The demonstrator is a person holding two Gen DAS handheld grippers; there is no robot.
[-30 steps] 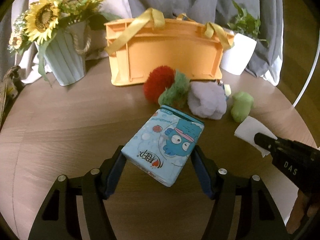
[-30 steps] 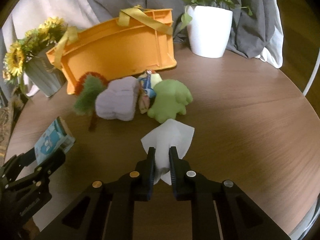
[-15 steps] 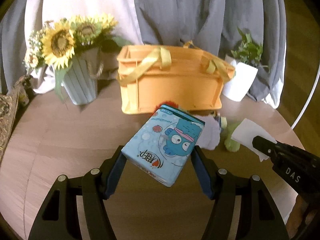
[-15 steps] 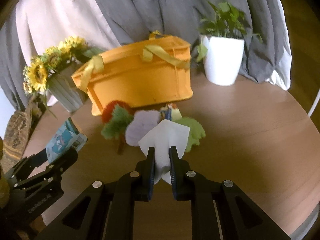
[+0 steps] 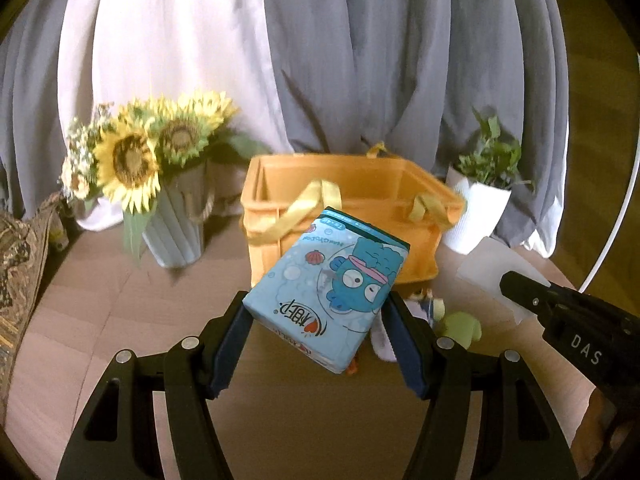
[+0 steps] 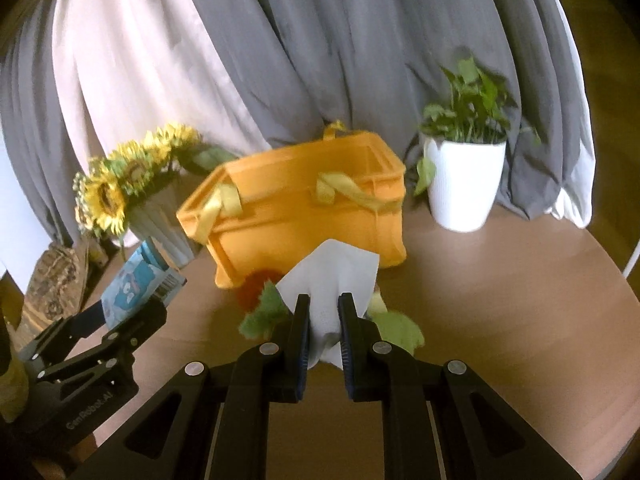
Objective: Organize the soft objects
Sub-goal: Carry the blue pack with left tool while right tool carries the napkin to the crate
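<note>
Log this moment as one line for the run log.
left gripper: shut on tissue pack | right gripper: shut on white tissue | orange basket: ahead

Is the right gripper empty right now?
No, the right gripper is closed on a white tissue, which sticks up between its fingers in front of the orange basket.

A vase of sunflowers [image 5: 160, 184] stands far left on the round wooden bench [image 5: 120, 320], a potted plant [image 6: 466, 176] far right, grey curtains [image 6: 360, 40] behind.
</note>
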